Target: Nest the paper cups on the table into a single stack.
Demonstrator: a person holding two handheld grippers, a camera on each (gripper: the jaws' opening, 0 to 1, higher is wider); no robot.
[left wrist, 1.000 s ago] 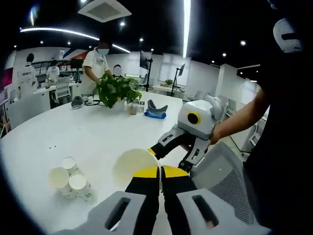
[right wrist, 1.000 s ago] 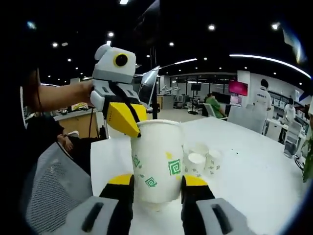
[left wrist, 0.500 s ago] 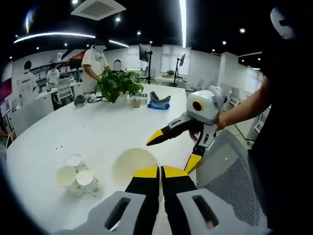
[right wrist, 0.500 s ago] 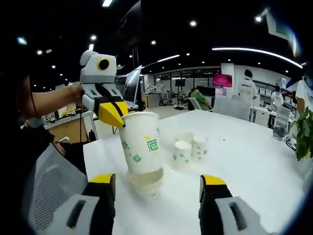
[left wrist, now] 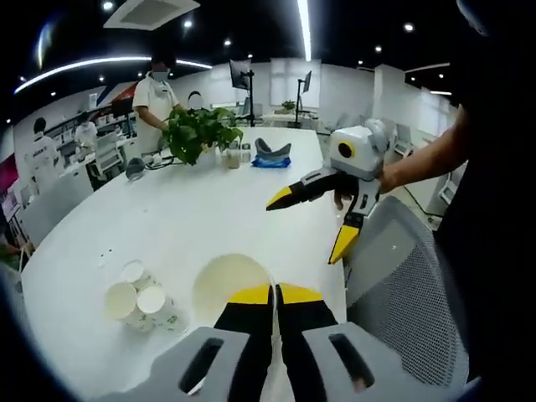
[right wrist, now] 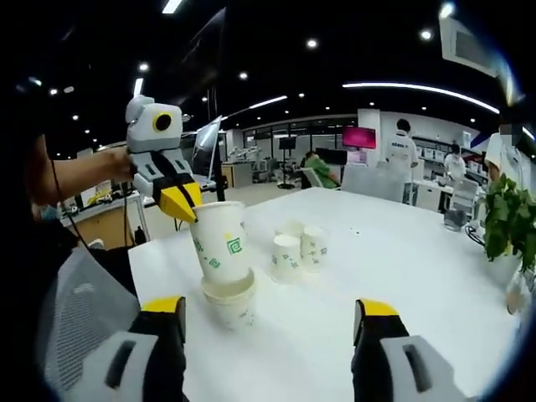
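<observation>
Your left gripper (right wrist: 186, 211) pinches the rim of the upper cup (right wrist: 219, 243), half-seated in the lower cup (right wrist: 231, 303) on the bench (right wrist: 402, 276). Your right gripper (left wrist: 322, 222) hangs apart, fingers spread and empty. Next, press it home, then fetch the three cups (right wrist: 293, 248) beyond.

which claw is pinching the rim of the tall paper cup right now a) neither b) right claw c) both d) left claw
d, in the right gripper view the left claw is shut on the rim of the tall paper cup, which sits in a second cup, while the right claw stands wide open, clear of it.
</observation>
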